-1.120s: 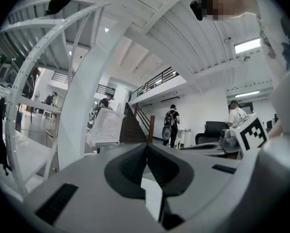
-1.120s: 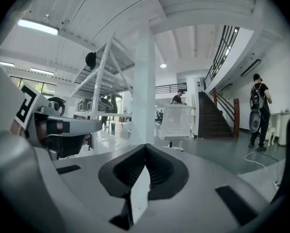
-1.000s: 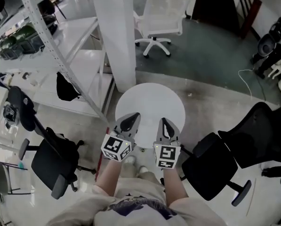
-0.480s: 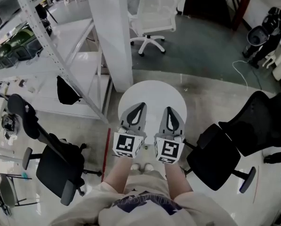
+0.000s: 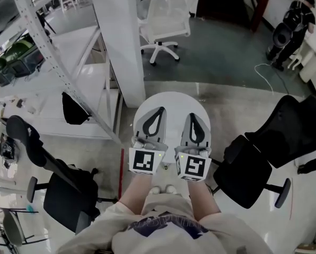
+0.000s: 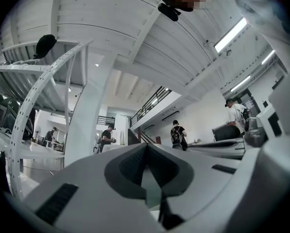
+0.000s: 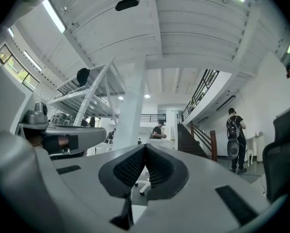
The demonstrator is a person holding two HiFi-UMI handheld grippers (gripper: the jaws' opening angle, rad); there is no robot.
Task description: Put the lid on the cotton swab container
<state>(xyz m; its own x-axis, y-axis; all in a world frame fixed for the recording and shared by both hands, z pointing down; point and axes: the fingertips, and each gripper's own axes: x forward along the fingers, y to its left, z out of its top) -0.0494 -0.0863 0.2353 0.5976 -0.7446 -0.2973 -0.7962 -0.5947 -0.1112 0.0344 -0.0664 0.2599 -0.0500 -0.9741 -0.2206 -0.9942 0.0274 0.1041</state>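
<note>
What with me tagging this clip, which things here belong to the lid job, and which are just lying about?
Job: left gripper, right gripper, both shut, empty; round table. No container or lid visible.
Lying about: white chair, black chair, shelving rack, pillar.

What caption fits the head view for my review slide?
Person holds left tongs and right tongs, both shut and empty, side by side over a round white table flanked by black office chairs.
</note>
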